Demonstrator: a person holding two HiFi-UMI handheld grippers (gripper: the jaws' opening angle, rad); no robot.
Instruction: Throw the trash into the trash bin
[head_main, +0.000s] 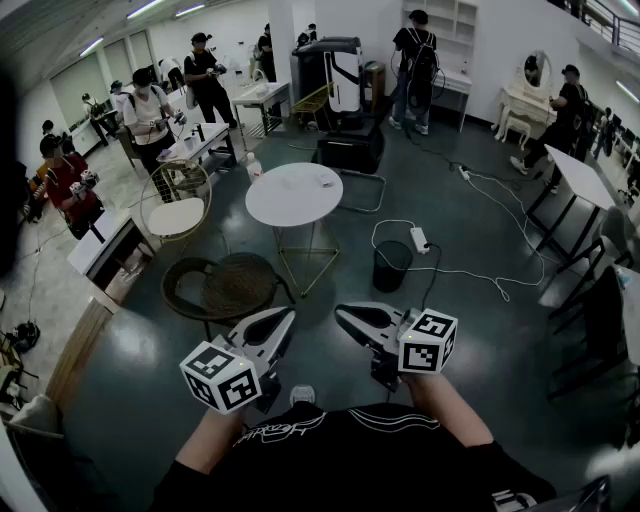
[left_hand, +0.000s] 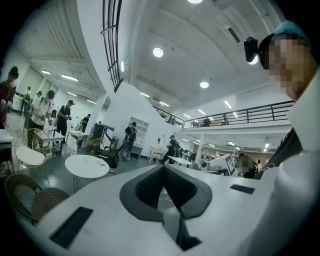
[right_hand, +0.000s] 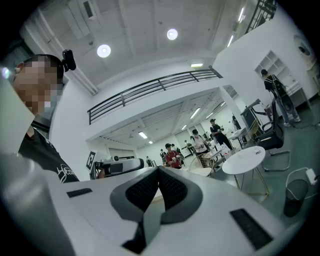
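A black trash bin (head_main: 391, 265) stands on the dark floor just right of a round white table (head_main: 294, 193). A small pale item (head_main: 325, 183) lies on the tabletop; what it is cannot be made out. My left gripper (head_main: 278, 322) and right gripper (head_main: 345, 317) are held level side by side near my body, well short of the bin and table. Both are shut with nothing between their jaws. The right gripper view shows the bin (right_hand: 296, 196) at the lower right and the table (right_hand: 245, 159). In the left gripper view the table (left_hand: 86, 165) is at the left.
A dark wicker chair (head_main: 215, 288) stands just ahead on the left, with a white-seated wire chair (head_main: 177, 205) beyond it. A power strip (head_main: 419, 239) and white cables lie on the floor beside the bin. Several people stand at desks around the room.
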